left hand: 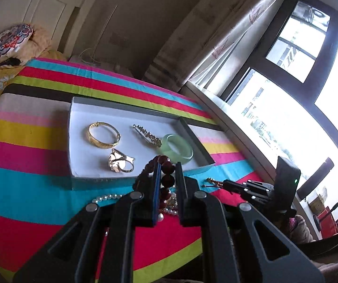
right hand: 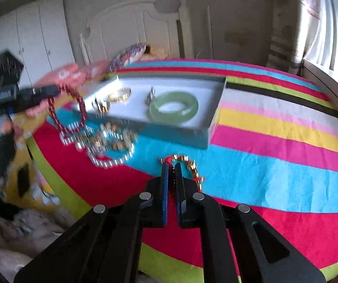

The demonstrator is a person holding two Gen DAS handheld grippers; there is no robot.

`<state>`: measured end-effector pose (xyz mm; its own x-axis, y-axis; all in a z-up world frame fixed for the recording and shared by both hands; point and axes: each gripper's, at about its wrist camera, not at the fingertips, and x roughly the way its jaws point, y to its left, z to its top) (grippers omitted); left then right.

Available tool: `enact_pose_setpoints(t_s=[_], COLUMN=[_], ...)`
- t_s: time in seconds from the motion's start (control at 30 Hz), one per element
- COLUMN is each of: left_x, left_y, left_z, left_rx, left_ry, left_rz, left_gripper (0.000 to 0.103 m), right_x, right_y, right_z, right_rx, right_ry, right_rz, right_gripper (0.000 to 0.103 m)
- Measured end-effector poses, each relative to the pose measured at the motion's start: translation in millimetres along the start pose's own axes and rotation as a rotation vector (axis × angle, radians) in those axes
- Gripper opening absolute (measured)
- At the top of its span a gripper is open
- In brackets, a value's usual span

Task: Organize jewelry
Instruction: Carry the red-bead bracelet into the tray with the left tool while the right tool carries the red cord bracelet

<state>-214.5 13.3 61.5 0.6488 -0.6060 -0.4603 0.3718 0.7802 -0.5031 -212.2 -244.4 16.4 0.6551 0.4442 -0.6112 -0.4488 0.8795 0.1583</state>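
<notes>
Your left hand-held gripper (left hand: 167,167) is clamped on a dark red bead bracelet (left hand: 166,179), which hangs as a loop near the front edge of the white tray (left hand: 84,110) on the striped bed cover (left hand: 39,188). Expect it to be light and floppy: strung beads swing and roll between the pads, so grip across one bead or the cord, not the loop's slack.

Your right hand-held gripper (right hand: 171,165) is closed on the red-and-gold chain bracelet (right hand: 188,162) lying on the blue stripe; it is limp and fine, so pinch low, at a link.

The green jade bangle (left hand: 177,148) in the tray looks rigid, smooth and breakable.

I can read no brand, label or writing anywhere.
</notes>
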Motion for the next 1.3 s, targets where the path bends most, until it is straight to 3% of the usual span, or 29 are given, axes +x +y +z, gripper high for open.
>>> enact_pose_setpoints(t_s=[0.23,0.67,1.07,1.3], left_x=[-2,6,50,74], left_y=[-6,-21,0,8], left_z=[7,39,74,81], left_rx=[0.005,0.075,0.052,0.067], left_ry=[-0.007,-0.032,-0.001,0.006], left_rz=[-0.004,0.037,0.106,0.199], left_gripper=[0.011,0.011,0.011,0.011], right_x=[-22,-15,43,95], right_y=[2,18,5,-7], right_z=[15,62,118,135], right_rx=[0.022,-0.072,-0.118,-0.153], right_ry=[-0.077,-0.127,-0.079,-0.004], right_rz=[0.007,-0.023,-0.109,-0.229], right_gripper=[0.006,0.006,0.006,0.006])
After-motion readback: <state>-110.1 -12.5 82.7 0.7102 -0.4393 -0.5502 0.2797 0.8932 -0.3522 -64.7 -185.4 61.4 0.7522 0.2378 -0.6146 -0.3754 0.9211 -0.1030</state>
